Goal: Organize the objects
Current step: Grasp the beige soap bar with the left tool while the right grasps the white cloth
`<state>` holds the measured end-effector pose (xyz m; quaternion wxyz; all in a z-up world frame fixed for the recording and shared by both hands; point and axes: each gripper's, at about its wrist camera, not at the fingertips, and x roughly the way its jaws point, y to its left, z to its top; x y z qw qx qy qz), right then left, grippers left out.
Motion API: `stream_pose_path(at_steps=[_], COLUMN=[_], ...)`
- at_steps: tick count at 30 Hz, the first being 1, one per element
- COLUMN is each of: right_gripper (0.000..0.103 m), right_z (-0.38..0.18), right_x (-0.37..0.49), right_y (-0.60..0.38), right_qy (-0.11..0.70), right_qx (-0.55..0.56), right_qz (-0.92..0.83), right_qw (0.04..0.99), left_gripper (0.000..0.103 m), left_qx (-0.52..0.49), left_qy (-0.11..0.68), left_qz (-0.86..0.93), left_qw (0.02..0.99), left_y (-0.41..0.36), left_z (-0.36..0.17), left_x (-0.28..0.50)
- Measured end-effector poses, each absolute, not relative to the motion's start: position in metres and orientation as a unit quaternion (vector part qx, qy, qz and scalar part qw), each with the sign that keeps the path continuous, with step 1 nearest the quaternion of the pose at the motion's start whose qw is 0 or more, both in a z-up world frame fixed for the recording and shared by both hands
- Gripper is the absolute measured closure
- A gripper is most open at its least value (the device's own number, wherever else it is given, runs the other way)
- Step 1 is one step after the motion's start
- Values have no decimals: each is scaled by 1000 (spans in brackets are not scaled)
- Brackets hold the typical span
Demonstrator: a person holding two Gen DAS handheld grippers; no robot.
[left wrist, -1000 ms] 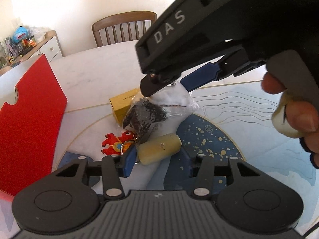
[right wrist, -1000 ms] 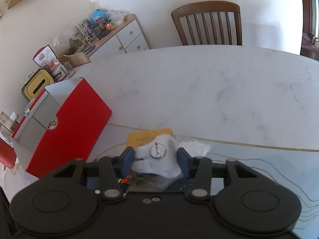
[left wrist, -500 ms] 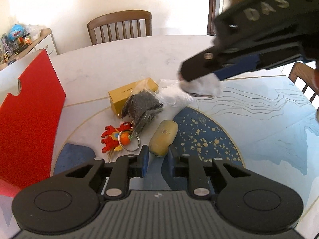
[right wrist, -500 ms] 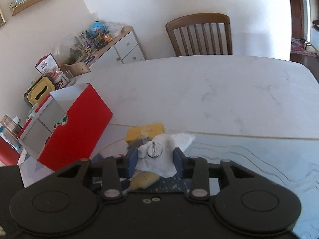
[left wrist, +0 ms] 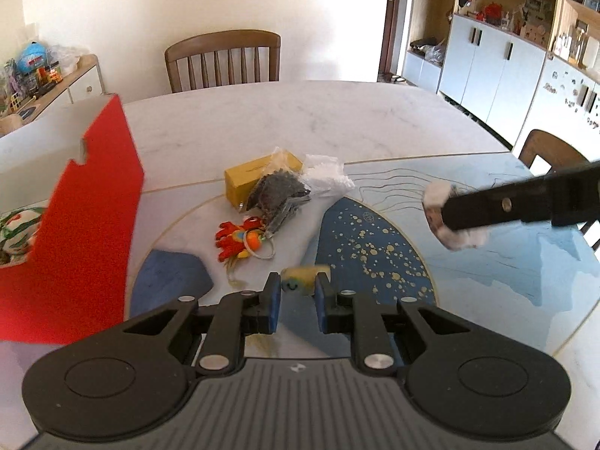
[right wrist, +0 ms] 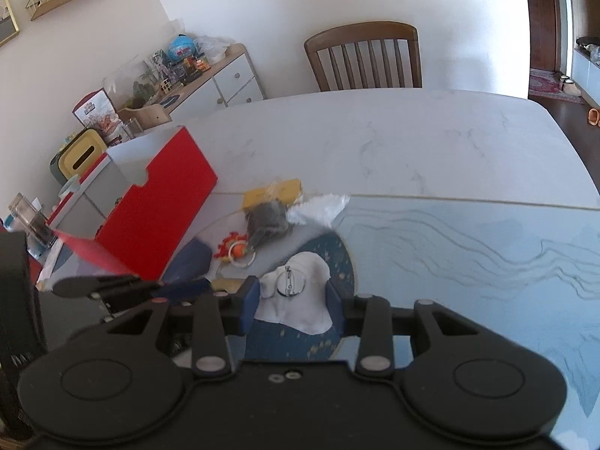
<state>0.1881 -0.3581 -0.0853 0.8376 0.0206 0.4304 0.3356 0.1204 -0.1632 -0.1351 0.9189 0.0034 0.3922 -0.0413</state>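
- The left gripper (left wrist: 298, 292) is pointing steeply down, its blue pads (left wrist: 273, 302) close together and pressing the small yellow toy (left wrist: 304, 279) between them.
- The right gripper (right wrist: 293, 300) is angling down too, jaws partly closed, pinching the white plush piece (right wrist: 296, 300) between its pads (right wrist: 250, 305).

A pale marbled white table top (left wrist: 285, 120) carried a light blue mat with thin dark wavy lines (right wrist: 468, 247) and a dark blue round patch speckled with gold (left wrist: 371, 247). On it lay a mustard-yellow rectangular box (left wrist: 243, 180), a clear bag of dark grey bits (left wrist: 279, 197), a red and orange plush keyring (left wrist: 240, 238) and a bright red open carton with white inside (left wrist: 86, 225). The soft white pouch with a silver ring (right wrist: 294, 296) sat between blue-padded black fingers (right wrist: 250, 305); the yellowish lump (left wrist: 303, 279), blurred, perhaps bore a blue mark.
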Motion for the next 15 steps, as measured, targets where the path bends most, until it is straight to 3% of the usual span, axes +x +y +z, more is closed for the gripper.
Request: stream_pose_path(at_steps=[9,10,15], right_gripper=[66,66,66], right_z=[-77,-75,-67], right_x=[156,153,143], right_y=[-344,-341,-323], right_qy=[427,426,418], right_qx=[8,6,-4], right_qz=[349,350,357], right_qw=[834,834,835], left_gripper=[87,97,98], left_qx=[-22,-26,-16], left_qy=[389,388,373], left_qz=[-46,-45,-48], left_qw=[920,920,926], left_y=[-132,-128,-109], left_z=[-115,-112,-100], left_x=[89,86,78])
